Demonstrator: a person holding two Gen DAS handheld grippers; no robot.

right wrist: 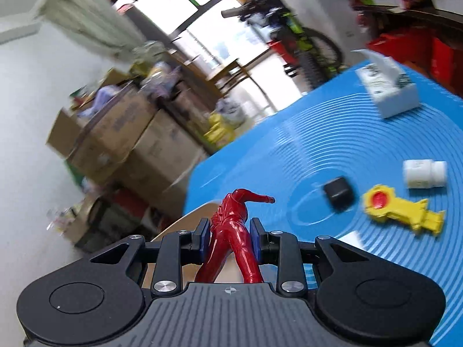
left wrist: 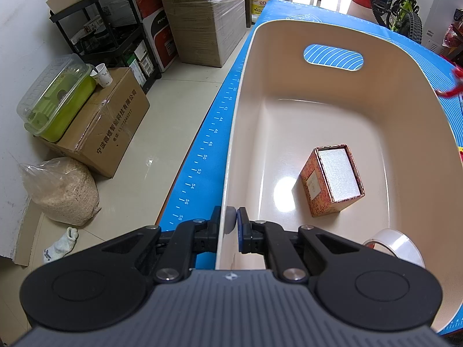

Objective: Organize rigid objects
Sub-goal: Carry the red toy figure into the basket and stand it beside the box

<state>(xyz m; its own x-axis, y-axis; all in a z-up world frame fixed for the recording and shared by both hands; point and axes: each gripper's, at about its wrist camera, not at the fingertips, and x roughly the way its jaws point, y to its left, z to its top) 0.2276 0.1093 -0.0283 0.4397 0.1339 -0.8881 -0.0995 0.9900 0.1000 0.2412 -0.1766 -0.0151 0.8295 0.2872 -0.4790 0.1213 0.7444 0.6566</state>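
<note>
My left gripper (left wrist: pixel 230 221) is shut on the left rim of a cream plastic bin (left wrist: pixel 318 40) that stands on the blue mat (left wrist: pixel 208 141). An orange patterned box (left wrist: pixel 332 180) and a clear tape roll (left wrist: pixel 396 244) lie inside the bin. My right gripper (right wrist: pixel 230 238) is shut on a glossy red figurine (right wrist: pixel 233 225) and holds it above the bin's rim (right wrist: pixel 185 219). The figurine's red tip shows at the right edge of the left wrist view (left wrist: pixel 453 86). A black cube (right wrist: pixel 338 193), a yellow toy (right wrist: pixel 402 209), a white bottle (right wrist: pixel 424 173) and a white box (right wrist: pixel 386 86) lie on the mat.
Left of the table on the floor are cardboard boxes (left wrist: pixel 110 127), a green lidded container (left wrist: pixel 55 101), a sack of grain (left wrist: pixel 63 193) and a black shelf cart (left wrist: pixel 110 29). A bicycle (left wrist: pixel 399 5) stands at the back right.
</note>
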